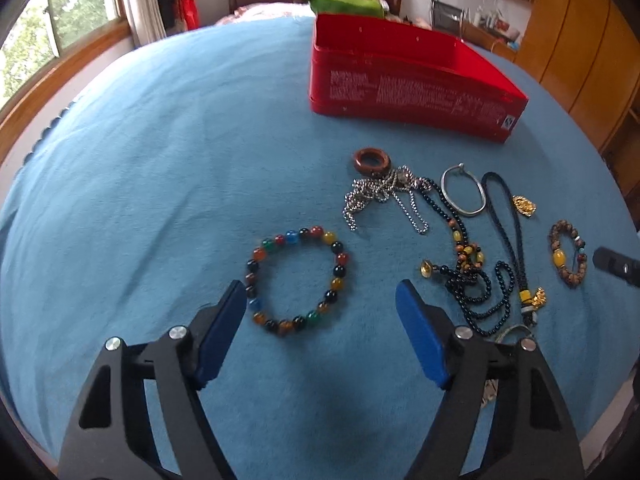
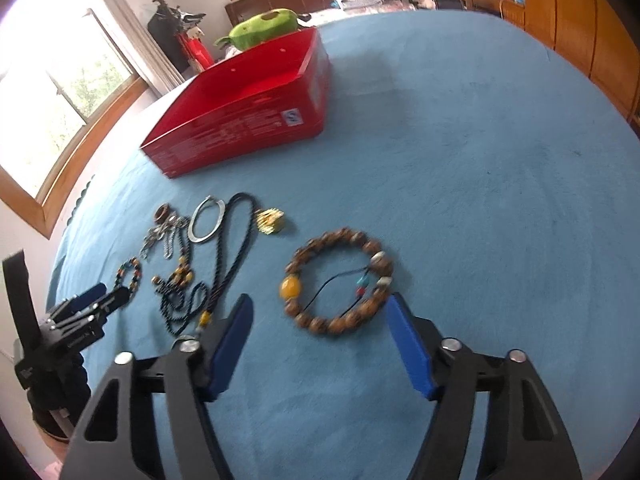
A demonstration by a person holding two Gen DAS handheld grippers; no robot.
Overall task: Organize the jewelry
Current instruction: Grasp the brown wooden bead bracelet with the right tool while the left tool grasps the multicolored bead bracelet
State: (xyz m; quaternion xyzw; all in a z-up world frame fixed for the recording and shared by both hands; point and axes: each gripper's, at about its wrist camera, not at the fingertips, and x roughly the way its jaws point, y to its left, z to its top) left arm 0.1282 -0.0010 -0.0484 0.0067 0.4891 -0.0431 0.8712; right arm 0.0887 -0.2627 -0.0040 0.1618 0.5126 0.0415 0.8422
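A: How many pieces lay on the blue blanket (image 1: 160,160)?

B: Two bead bracelets, counted: the multicoloured bracelet (image 1: 298,280) and the brown bead bracelet (image 2: 338,282). Between them sat one brown ring (image 1: 371,160), one tangled silver chain (image 1: 380,196), one silver bangle (image 1: 464,194), one black cord (image 1: 504,216) with a gold pendant (image 1: 524,205), and a dark bead necklace (image 1: 476,280). One open red box (image 1: 408,88) stood beyond them, nothing visible inside.

A: And the grippers?

B: The left gripper (image 1: 322,332) hovered over the multicoloured bracelet, fingers spread wide, the left one just beside the beads, nothing gripped. The right gripper (image 2: 320,340) had its fingers wide too, either side of the brown bracelet's near edge, not pressing it.

A: What did each view add?

B: The right wrist view showed the box's bare red interior and the brown bracelet's yellow bead and black string close up, slightly blurred. The left wrist view showed the chain and necklace clearly, and only the tip of the other gripper at its right edge.
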